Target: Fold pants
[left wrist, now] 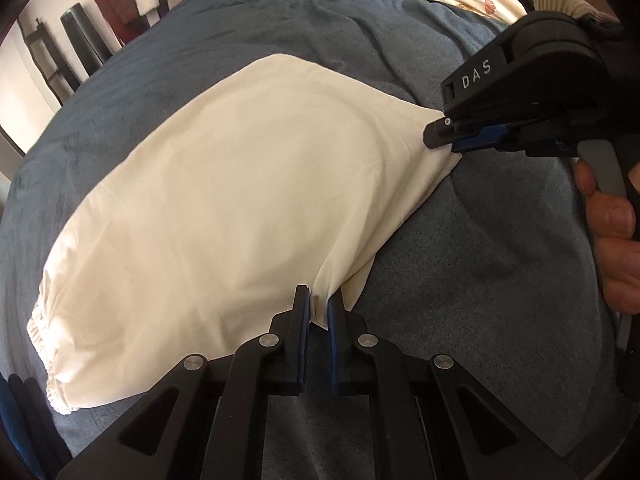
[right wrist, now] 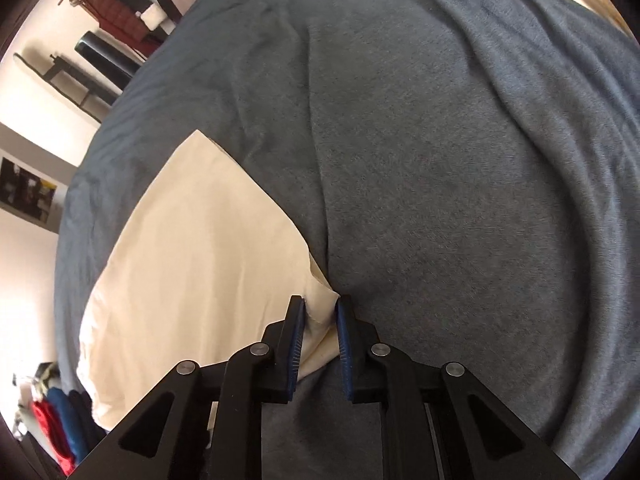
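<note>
Cream pants (left wrist: 224, 184): both grippers pinching one folded edge on the bed (left wrist: 480, 240).
Left gripper (left wrist: 319, 308) and right gripper (right wrist: 321, 320) fingers clenching cloth; advisable: lifting evenly, keeping the edge taut.

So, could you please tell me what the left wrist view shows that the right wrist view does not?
Only the left wrist view shows the right gripper from outside, the hand squeezing its trigger, and the pants' elastic waistband. Only the right wrist view shows the folded clothes at lower left. Both show the cream pants on the grey blanket, each gripper, including the left gripper, shut on a corner.
</note>
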The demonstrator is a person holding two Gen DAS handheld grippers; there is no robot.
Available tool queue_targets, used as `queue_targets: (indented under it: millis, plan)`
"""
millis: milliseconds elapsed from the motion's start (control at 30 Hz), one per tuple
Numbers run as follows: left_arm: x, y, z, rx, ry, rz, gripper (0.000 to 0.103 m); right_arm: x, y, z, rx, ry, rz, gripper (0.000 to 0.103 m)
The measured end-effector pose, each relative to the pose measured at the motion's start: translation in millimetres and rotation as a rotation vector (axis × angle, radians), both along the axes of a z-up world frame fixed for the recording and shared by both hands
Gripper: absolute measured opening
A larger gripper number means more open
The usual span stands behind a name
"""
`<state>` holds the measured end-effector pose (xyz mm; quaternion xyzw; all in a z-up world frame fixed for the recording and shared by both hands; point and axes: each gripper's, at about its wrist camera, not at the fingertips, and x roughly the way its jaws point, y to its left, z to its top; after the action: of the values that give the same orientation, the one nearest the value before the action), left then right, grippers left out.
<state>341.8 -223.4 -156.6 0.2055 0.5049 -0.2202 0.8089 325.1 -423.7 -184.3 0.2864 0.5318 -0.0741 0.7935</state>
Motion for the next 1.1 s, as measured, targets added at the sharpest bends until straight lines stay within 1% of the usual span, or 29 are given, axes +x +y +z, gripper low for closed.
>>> queue_targets:
  millis: [100, 133, 167, 200, 233, 267, 300, 367, 400, 467, 567, 633, 700, 833, 933, 967, 1000, 1033, 1100]
  plan:
    - [3.0, 6.4, 0.2, -0.023, 0.033, 0.007, 0.017, -3.0, 2.7, 2.4, -0.02, 0.035, -0.019, 0.017]
    - [3.6, 8.2, 1.0, -0.028, 0.038, 0.012, 0.022, -5.3, 2.8, 4.5, -0.028, 0.033, -0.022, 0.022]
    - [3.7, 11.1, 2.0, -0.033, 0.044, 0.017, 0.026, -8.0, 2.8, 6.6, -0.052, 0.049, -0.034, 0.022]
    - [3.8, 13.6, 2.9, -0.035, 0.048, 0.02, 0.027, -11.1, 2.3, 8.0, -0.073, 0.062, -0.045, 0.022]
    - [3.4, 15.6, 4.4, -0.039, 0.049, 0.021, 0.029, -14.8, 0.4, 9.8, -0.086, 0.071, -0.062, 0.025]
    - [1.1, 16.1, 6.8, -0.041, 0.048, 0.017, 0.03, -19.6, -2.9, 11.1, -0.083, 0.075, -0.084, 0.025]
    - [0.6, 16.5, 11.2, -0.041, 0.039, 0.013, 0.031, -24.5, -6.7, 12.4, -0.072, 0.078, -0.106, 0.025]
    - [-3.6, 20.1, 22.7, -0.03, 0.003, 0.009, 0.039, -32.8, -11.9, 15.2, -0.048, 0.07, -0.138, 0.025]
    - [-3.7, 22.2, 28.4, -0.032, -0.006, 0.004, 0.041, -37.8, -14.7, 17.1, -0.038, 0.064, -0.15, 0.025]
    - [-3.0, 25.7, 41.7, -0.029, -0.035, -0.006, 0.047, -47.7, -15.1, 23.8, -0.008, 0.036, -0.158, 0.025]
    - [5.4, 28.4, 60.7, -0.009, -0.107, -0.044, 0.049, -62.0, -13.6, 32.2, 0.045, -0.006, -0.181, 0.027]
    - [17.6, 28.4, 69.7, 0.0, -0.161, -0.086, 0.051, -70.3, -11.6, 35.0, 0.078, -0.028, -0.201, 0.031]
    - [36.6, 26.2, 74.4, 0.012, -0.212, -0.128, 0.051, -74.9, -9.1, 36.7, 0.109, -0.059, -0.215, 0.031]
    - [83.9, 19.0, 78.4, -0.017, -0.241, -0.197, 0.051, -62.8, 0.1, 33.8, 0.149, -0.078, -0.263, 0.031]
    - [116.0, 9.5, 76.1, -0.038, -0.228, -0.221, 0.051, -54.8, 4.8, 26.7, 0.19, -0.075, -0.342, 0.031]
    - [126.5, 6.2, 74.2, -0.049, -0.216, -0.228, 0.051, -55.6, 4.7, 23.7, 0.201, -0.073, -0.386, 0.031]
    - [140.2, 1.3, 70.9, -0.061, -0.195, -0.235, 0.051, -55.7, 5.2, 20.9, 0.209, -0.069, -0.418, 0.031]
    - [146.0, -0.3, 69.3, -0.069, -0.18, -0.234, 0.051, -58.2, 5.0, 17.4, 0.227, -0.065, -0.459, 0.031]
    - [166.0, -8.2, 62.3, -0.106, -0.115, -0.243, 0.052, -57.5, 7.5, 11.3, 0.243, -0.052, -0.499, 0.031]
